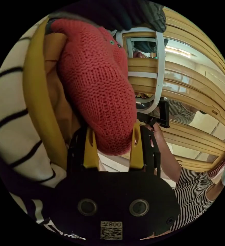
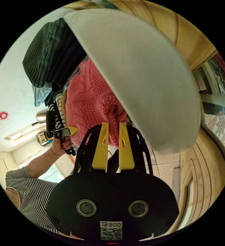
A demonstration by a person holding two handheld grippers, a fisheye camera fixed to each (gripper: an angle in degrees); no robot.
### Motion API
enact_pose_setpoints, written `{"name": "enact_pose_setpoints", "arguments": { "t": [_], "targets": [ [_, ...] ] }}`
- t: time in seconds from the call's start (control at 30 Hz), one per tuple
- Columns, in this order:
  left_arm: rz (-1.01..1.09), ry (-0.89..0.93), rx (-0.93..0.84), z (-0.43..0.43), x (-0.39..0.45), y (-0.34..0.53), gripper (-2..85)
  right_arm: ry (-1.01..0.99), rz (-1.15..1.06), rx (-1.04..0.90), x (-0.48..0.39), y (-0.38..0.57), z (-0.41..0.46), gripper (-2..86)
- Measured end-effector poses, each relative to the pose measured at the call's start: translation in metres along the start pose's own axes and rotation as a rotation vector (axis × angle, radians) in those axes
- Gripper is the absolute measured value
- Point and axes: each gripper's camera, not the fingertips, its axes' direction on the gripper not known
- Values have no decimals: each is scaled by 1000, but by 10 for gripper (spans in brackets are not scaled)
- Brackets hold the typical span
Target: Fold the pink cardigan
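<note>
Now your left gripper (image 1: 113, 143) stands spread around the pink cardigan (image 1: 97, 84); your right gripper (image 2: 112, 139), pointing toward twelve o'clock, pinches the knit.

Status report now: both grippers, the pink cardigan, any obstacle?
Left gripper open, jaws either side of the pink cardigan. Right gripper nearly shut at the knit's lower edge, grip unclear. White curved panel close beside; dark striped clothes piled above.
</note>
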Motion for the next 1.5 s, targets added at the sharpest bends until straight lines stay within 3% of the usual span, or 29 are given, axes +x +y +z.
{"name": "enact_pose_setpoints", "arguments": {
  "t": [0.17,0.27,0.37,0.43,0.67,0.83,0.97,1.1,1.17,1.4,1.5],
  "targets": [
    [-35,136,59,6,41,3,201,-37,-19,62,-5,-10,-26,76],
    [-75,180,69,22,55,10,203,67,-61,120,-24,-13,-52,79],
    [-109,8,-6,36,66,12,214,184,-75,90,-35,-23,-49,82],
    [-103,-2,-14,36,76,15,220,247,-57,61,-40,-26,-41,82],
    [-56,-171,72,13,137,56,196,411,-76,251,-98,3,-66,71],
    [89,-224,154,-14,187,105,131,415,-207,287,-155,7,-60,55],
    [268,-414,48,8,221,111,82,395,-291,190,-183,-29,-17,21],
    [314,-508,-95,40,206,102,35,459,-263,82,-186,-67,29,6],
    [299,-456,-105,34,204,106,22,441,-236,88,-194,-81,31,3],
    [453,-530,-95,0,228,181,5,457,-230,84,-240,-96,27,1],
    [590,-676,-63,-31,241,232,3,487,-216,126,-272,-92,18,1]
  ]
}}
